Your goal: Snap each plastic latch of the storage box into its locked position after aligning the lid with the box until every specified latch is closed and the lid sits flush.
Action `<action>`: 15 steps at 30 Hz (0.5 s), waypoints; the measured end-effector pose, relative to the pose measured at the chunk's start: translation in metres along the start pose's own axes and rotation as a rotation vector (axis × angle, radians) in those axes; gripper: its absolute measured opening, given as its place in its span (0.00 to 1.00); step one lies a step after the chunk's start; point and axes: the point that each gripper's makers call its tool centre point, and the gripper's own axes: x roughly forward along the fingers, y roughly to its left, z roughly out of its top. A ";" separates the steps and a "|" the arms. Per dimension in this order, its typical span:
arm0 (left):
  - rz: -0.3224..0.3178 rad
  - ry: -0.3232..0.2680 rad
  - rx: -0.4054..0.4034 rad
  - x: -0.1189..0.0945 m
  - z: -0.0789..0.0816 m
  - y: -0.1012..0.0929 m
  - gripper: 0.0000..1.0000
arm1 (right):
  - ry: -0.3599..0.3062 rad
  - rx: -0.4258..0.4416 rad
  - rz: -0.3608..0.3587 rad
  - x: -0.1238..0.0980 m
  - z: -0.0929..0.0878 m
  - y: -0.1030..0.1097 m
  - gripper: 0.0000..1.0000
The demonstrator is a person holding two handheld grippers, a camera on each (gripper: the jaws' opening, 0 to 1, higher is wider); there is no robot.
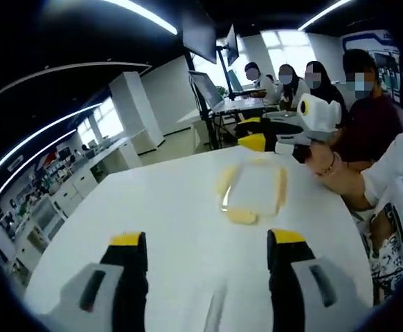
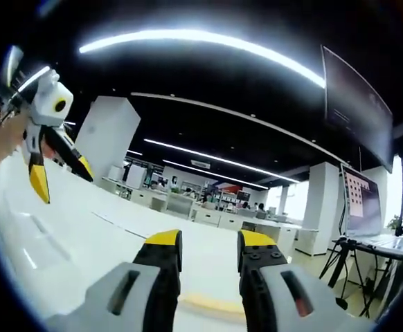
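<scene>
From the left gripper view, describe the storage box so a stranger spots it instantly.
Start at the big white table. Toward its far side, near the other gripper, lies the storage box: a flat clear box with pale yellow latches on its edges, the only object lying on the tabletop.

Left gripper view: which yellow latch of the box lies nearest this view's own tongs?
The latch on the near edge of the box, facing the left tongs; the others run along its sides, farther off.
</scene>
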 end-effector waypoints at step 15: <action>-0.156 0.160 0.116 0.088 -0.007 -0.025 0.69 | 0.028 -0.007 -0.017 0.006 -0.010 -0.006 0.31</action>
